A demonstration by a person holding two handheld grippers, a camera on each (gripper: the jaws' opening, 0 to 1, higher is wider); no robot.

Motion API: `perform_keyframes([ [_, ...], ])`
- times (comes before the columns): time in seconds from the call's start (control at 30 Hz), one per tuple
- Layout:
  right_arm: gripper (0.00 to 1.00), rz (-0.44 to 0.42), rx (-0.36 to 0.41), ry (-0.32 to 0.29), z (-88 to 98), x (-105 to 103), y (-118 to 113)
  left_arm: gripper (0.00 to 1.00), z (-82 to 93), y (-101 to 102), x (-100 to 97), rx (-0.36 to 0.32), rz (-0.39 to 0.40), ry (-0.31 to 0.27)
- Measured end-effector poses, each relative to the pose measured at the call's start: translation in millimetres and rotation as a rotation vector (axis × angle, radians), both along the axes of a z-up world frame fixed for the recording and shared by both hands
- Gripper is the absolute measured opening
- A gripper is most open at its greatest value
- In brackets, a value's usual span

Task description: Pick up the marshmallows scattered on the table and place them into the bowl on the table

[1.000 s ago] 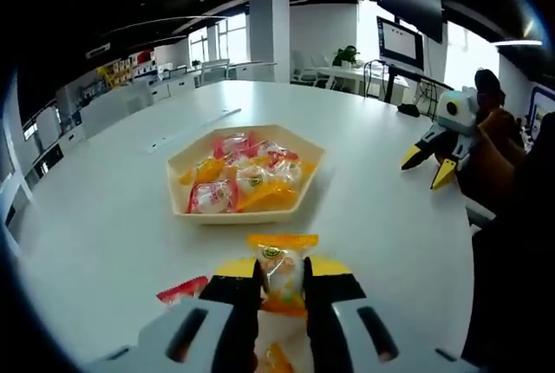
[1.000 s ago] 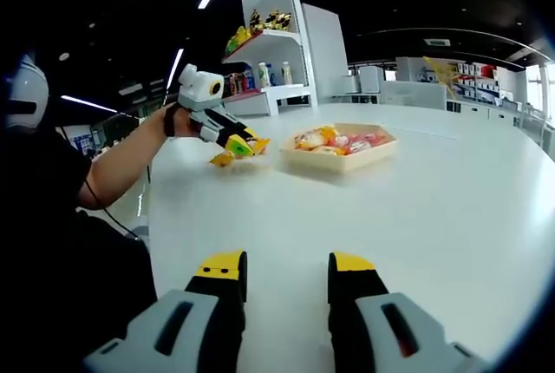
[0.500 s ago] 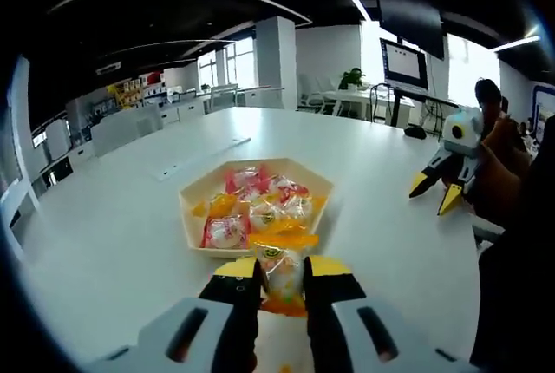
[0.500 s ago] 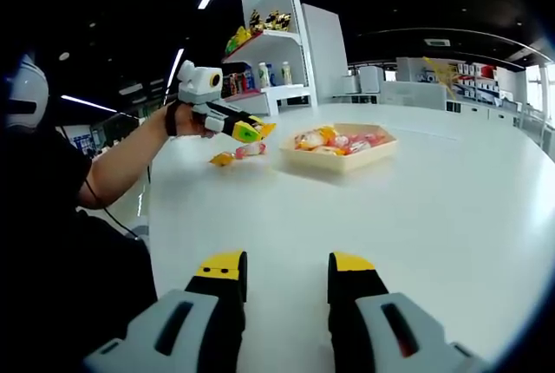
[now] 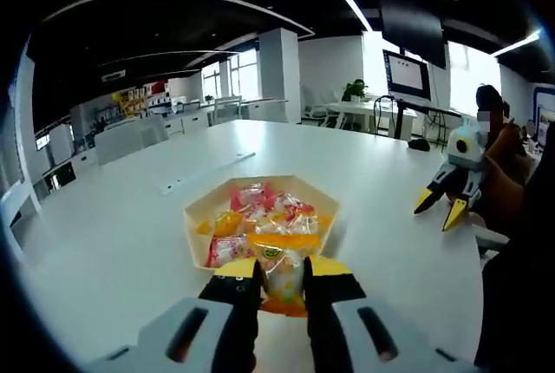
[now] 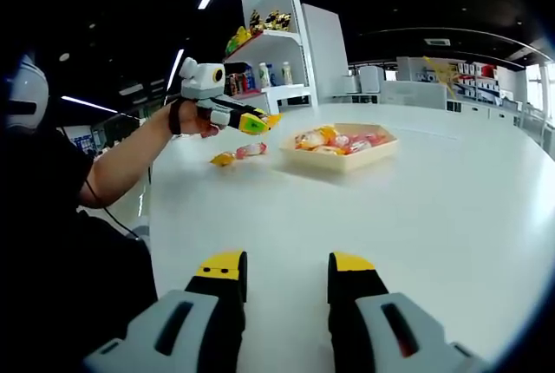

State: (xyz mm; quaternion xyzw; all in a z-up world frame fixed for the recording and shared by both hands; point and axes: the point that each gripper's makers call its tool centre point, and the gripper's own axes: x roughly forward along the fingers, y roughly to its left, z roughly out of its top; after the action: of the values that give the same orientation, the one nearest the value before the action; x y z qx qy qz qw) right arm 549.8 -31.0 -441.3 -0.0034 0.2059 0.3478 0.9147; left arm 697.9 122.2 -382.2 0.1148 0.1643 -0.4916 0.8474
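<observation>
My left gripper (image 5: 282, 273) is shut on an orange-wrapped marshmallow (image 5: 281, 271), held above the white table just short of the bowl. The tan hexagonal bowl (image 5: 200, 214) holds several red and orange wrapped marshmallows. In the right gripper view the same bowl (image 6: 340, 162) sits far across the table, and the left gripper (image 6: 258, 123) hangs in the air to its left with the orange packet in its tips. Two loose marshmallows, one orange (image 6: 222, 159) and one red (image 6: 252, 149), lie on the table below it. My right gripper (image 6: 285, 271) stands open and empty low over the table.
The round white table (image 6: 416, 208) is bare between my right gripper and the bowl. The person's arm (image 6: 130, 160) reaches in from the left. White shelves (image 6: 273, 61) with goods stand behind the bowl. The right gripper (image 5: 451, 186) shows at the table's right edge in the left gripper view.
My left gripper has lifted the orange marshmallow off the table and carried it toward the bowl, leaving two packets behind. My right gripper has stayed put.
</observation>
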Motion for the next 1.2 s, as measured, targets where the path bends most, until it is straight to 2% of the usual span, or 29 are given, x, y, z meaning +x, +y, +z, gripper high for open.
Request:
perform_keyframes([
  [0.2,0.36,0.001,-0.002,0.002,-0.8,-0.2,0.2,0.20,10.6,-6.1,2.4,-0.033,0.003,-0.052],
  [0.4,0.36,0.003,-0.002,0.001,-0.3,-0.4,0.4,0.20,14.0,-12.5,4.9,-0.051,0.012,-0.059],
  [0.53,0.36,0.001,-0.001,0.002,-0.2,-0.2,-0.4,0.20,19.5,-17.1,7.3,-0.091,0.022,-0.058],
  [0.63,0.36,0.002,-0.002,0.003,-0.8,-0.4,-0.3,0.20,25.9,-24.5,7.8,-0.115,0.018,-0.078],
  [0.77,0.36,0.003,-0.002,0.003,-0.8,-0.2,-0.5,0.20,35.1,-33.4,8.0,-0.188,0.019,-0.051],
  [0.9,0.36,0.003,-0.001,0.001,0.2,-0.5,-1.1,0.20,39.9,-37.6,8.2,-0.226,0.025,-0.046],
  [1.07,0.36,-0.001,0.000,0.000,0.3,-0.2,-3.4,0.20,50.4,-48.3,4.4,-0.264,0.010,-0.101],
  [1.2,0.36,0.000,0.000,-0.002,0.6,-0.2,-3.1,0.20,55.8,-53.8,2.7,-0.283,0.003,-0.123],
])
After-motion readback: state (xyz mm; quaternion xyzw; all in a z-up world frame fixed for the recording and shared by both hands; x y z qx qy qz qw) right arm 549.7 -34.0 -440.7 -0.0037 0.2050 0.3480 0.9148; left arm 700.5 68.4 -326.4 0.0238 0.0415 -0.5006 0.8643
